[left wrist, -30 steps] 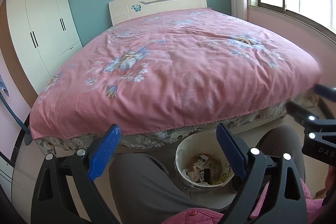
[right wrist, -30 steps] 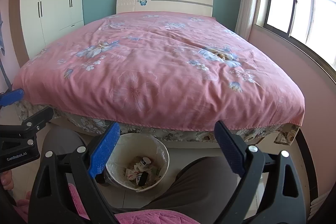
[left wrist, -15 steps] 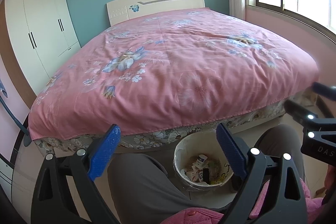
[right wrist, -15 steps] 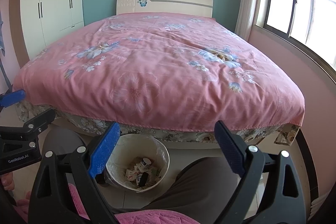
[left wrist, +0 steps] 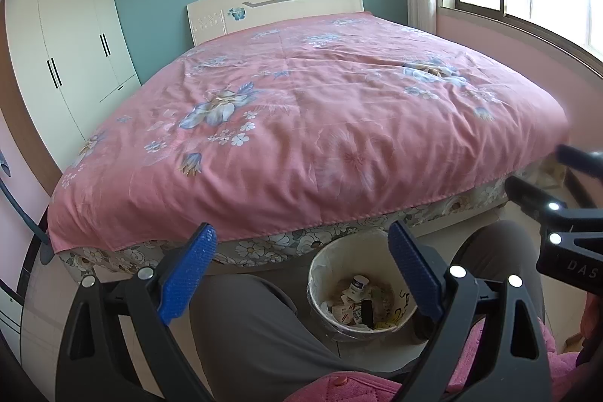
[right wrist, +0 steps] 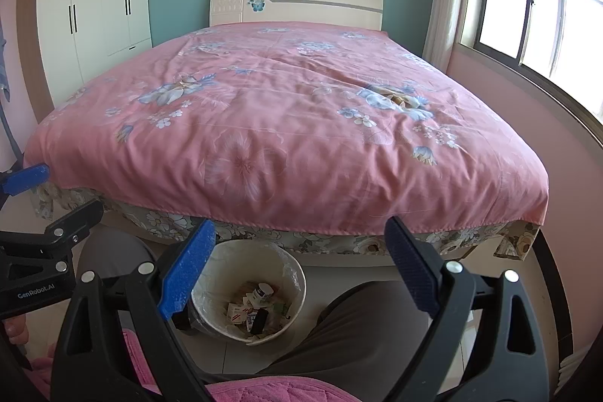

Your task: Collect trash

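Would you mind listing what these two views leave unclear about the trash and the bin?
- Items in the trash bin: too small to identify in either wrist view, beyond small boxes and a little bottle.
- Bin's near side: in the left wrist view, covered by the left gripper finger and the person's leg.
- Floor around the bin: mostly hidden by legs and both open grippers, so loose trash cannot be ruled out.

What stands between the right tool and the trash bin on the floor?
Nothing visible. The right tool is open and empty, and the bin sits below it between the person's knees, its mouth uncovered, with trash already inside.
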